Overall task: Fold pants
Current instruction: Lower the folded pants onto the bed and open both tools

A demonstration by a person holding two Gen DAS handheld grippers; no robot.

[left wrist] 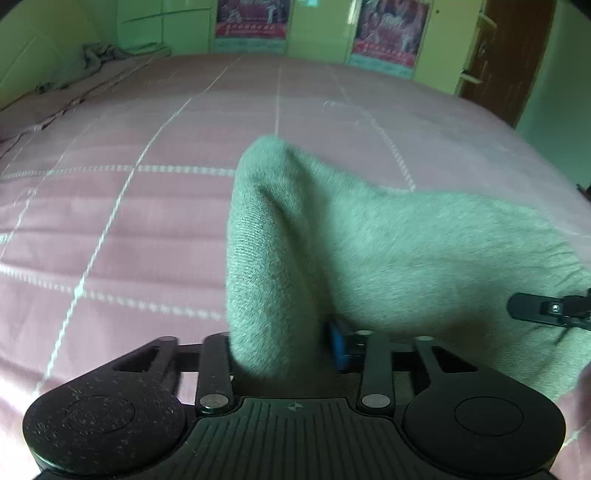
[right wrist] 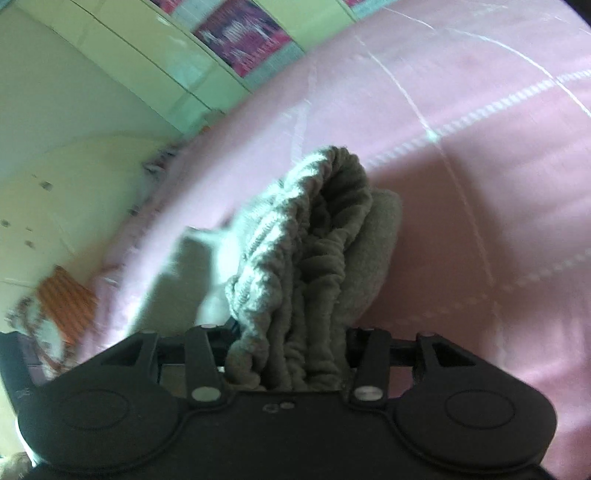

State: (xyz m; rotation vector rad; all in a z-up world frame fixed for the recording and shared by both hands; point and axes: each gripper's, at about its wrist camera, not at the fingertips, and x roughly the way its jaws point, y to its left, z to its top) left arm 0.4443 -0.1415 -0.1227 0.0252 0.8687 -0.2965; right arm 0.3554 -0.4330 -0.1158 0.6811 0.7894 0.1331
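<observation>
The pants (left wrist: 369, 240) are grey-green fleece, lifted above a pink bed. My left gripper (left wrist: 280, 347) is shut on a bunched part of the fabric, which rises from between its fingers and stretches off to the right. My right gripper (right wrist: 291, 354) is shut on the gathered elastic waistband of the pants (right wrist: 314, 240), which stands up in thick folds from its jaws. The tip of the right gripper (left wrist: 550, 308) shows at the right edge of the left wrist view, against the cloth. The fingertips of both grippers are hidden by fabric.
The pink quilted bedspread (left wrist: 147, 206) with white stitched lines fills the space below. Another crumpled cloth (left wrist: 99, 53) lies at the bed's far left corner. Green cupboards with posters (left wrist: 251, 22) and a brown door (left wrist: 513, 55) stand behind. An orange-patterned item (right wrist: 66, 299) lies beside the bed.
</observation>
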